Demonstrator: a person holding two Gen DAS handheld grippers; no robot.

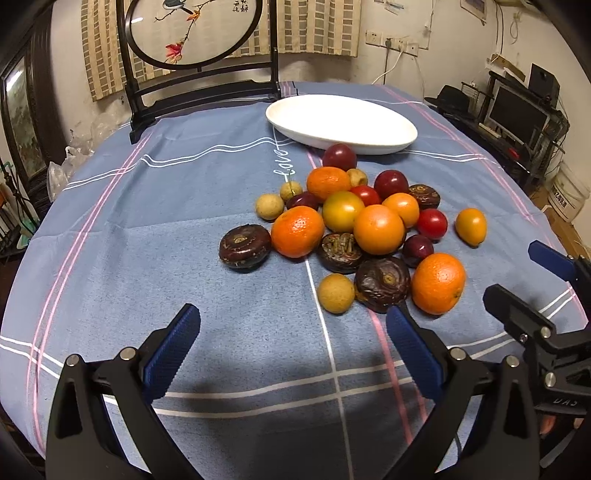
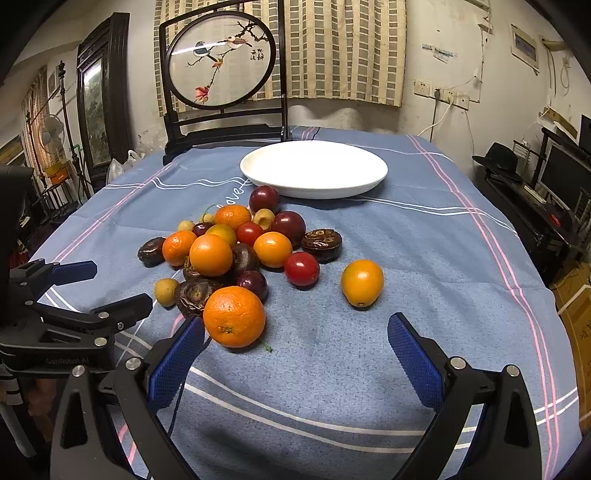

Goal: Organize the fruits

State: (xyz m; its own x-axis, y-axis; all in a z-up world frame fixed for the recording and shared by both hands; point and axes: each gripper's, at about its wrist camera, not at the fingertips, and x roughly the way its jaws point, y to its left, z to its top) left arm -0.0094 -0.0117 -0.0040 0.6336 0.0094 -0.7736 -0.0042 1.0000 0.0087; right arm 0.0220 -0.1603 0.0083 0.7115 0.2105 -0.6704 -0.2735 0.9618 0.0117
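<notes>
A pile of mixed fruit (image 1: 354,225) lies on the blue tablecloth: oranges, red tomatoes, dark plums, brown water chestnuts and small tan longans; it also shows in the right wrist view (image 2: 236,258). A white oval plate (image 1: 340,123) stands empty behind the pile, also seen from the right wrist (image 2: 314,168). My left gripper (image 1: 291,321) is open and empty, just short of the pile. My right gripper (image 2: 295,332) is open and empty; its left finger is near the closest orange (image 2: 233,316). A yellow-orange fruit (image 2: 362,282) lies apart to the right.
A dark wooden stand with a round bird painting (image 1: 192,33) stands at the table's back edge. The right gripper's body (image 1: 546,314) shows at the right of the left wrist view. Shelves with a monitor (image 1: 517,110) stand right of the table.
</notes>
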